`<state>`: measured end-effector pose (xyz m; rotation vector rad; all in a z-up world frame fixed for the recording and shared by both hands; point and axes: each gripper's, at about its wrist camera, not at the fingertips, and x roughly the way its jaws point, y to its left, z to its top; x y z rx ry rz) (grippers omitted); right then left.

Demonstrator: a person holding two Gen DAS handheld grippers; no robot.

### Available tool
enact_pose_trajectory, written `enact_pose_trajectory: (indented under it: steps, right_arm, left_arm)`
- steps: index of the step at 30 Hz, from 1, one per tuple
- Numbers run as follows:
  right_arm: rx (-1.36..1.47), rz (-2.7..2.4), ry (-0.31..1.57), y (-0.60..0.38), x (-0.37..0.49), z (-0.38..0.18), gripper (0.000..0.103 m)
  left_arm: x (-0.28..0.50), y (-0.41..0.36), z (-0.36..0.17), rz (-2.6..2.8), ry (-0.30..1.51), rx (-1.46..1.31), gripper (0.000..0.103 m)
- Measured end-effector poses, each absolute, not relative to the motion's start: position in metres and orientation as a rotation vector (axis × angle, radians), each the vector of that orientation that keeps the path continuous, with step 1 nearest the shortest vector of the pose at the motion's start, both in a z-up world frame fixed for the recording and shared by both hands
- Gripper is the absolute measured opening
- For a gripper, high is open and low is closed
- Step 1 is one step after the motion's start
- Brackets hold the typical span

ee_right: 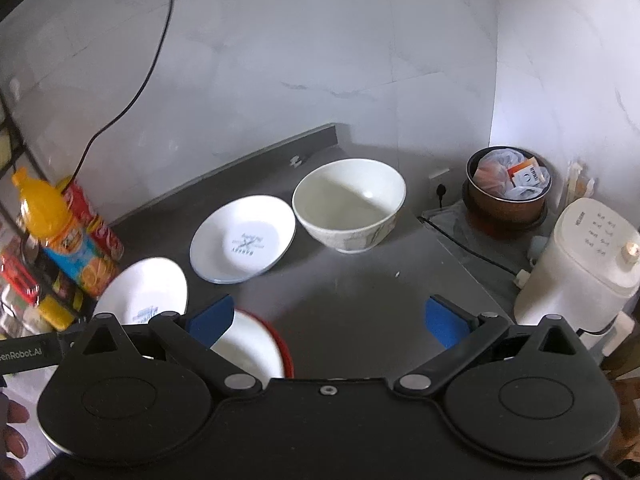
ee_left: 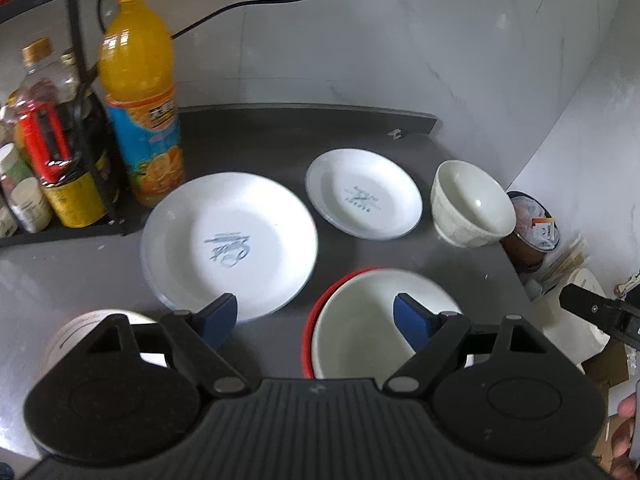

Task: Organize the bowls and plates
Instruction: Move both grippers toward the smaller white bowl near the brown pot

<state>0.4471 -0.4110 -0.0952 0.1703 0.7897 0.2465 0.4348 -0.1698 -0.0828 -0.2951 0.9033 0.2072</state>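
Left gripper (ee_left: 316, 318) hangs wide apart over the red-rimmed bowl (ee_left: 360, 320) — nothing clamped. Large plate (ee_left: 228, 240) lies just beyond its left finger, small plate (ee_left: 362, 198) and white bowl (ee_left: 472, 204) farther back. Right gripper (ee_right: 328, 320) — spread too, above bare counter (ee_right: 360, 280).

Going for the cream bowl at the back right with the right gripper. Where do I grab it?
Take the cream bowl by its rim, probably on the near-right side, one finger inside and one outside the wall. It stands upright and empty, too wide to span across. The small plate sits close on its left, while the counter to the right looks free. The right gripper is open.
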Motion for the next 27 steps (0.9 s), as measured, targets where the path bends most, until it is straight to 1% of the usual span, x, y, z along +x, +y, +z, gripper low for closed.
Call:
enact_pose_trajectory:
  steps: [9, 21, 23, 27]
  right_arm:
    - [0.209, 0.267, 0.808, -0.441, 0.51, -0.108, 0.103]
    - [0.223, 0.331, 0.849, -0.475, 0.593, -0.135, 0.102]
    - [0.226, 0.345, 0.863, -0.48, 0.605, -0.139, 0.099]
    - [0.234, 0.368, 0.895, -0.488, 0.624, -0.149, 0.087]
  left_arm:
    - [0.508, -0.211, -0.084, 0.177, 0.905, -0.222, 0.084]
    - [0.603, -0.25, -0.106, 0.223, 0.939, -0.257, 0.084]
    - [0.616, -0.255, -0.111, 0.231, 0.952, -0.262, 0.084]
    - [0.638, -0.265, -0.12, 0.243, 0.97, -0.266, 0.083]
